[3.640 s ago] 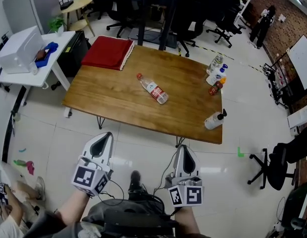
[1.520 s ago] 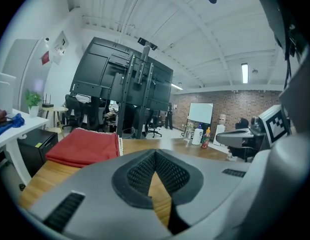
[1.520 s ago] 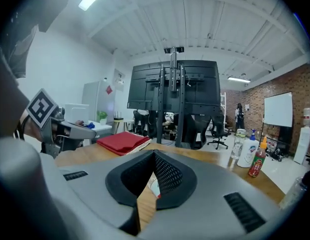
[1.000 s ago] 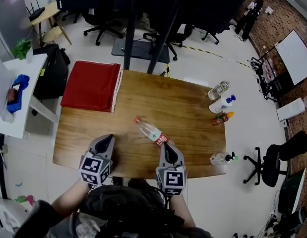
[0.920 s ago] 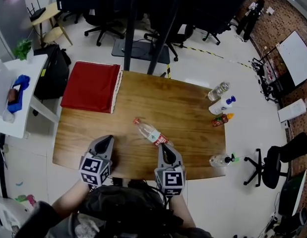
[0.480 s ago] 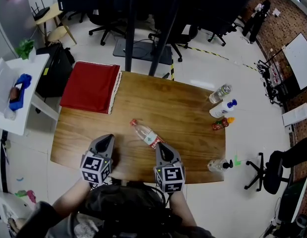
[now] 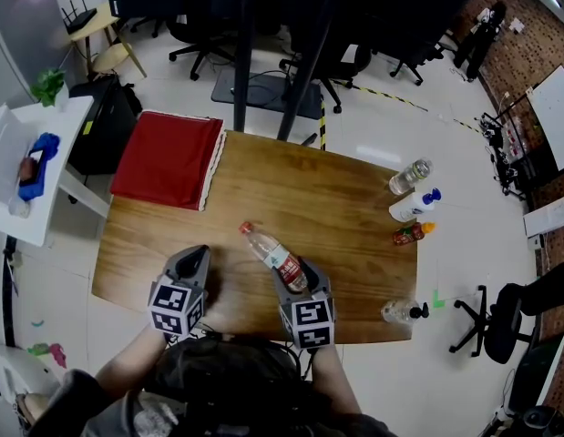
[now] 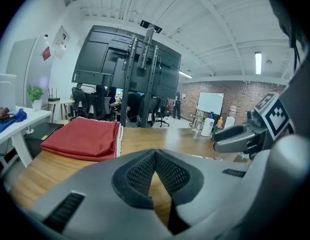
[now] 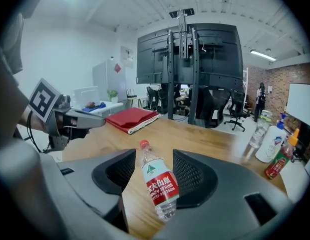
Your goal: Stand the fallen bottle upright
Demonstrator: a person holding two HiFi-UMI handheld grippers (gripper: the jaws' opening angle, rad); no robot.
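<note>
A clear water bottle (image 7: 274, 256) with a red cap and a red label lies on its side on the wooden table (image 7: 345, 198), cap pointing away from me. My right gripper (image 7: 296, 275) is at the bottle's base end. In the right gripper view its jaws are opening, and the bottle (image 9: 159, 184) lies between the two pads with a small gap at each side. My left gripper (image 7: 195, 255) hovers over the table to the left of the bottle. In its own view the left gripper (image 8: 155, 154) is shut, its tips together on nothing.
A folded red cloth (image 7: 168, 157) lies on the table's far left corner. At the right edge stand a clear bottle (image 7: 409, 176), a white spray bottle (image 7: 414, 205) and a red sauce bottle (image 7: 409, 235); another bottle (image 7: 400, 310) lies near the front right corner. Office chairs stand behind the table.
My right gripper has moved forward and down over the bottle's base end, and its jaws have gone from shut to apart around the bottle. The left gripper has barely shifted.
</note>
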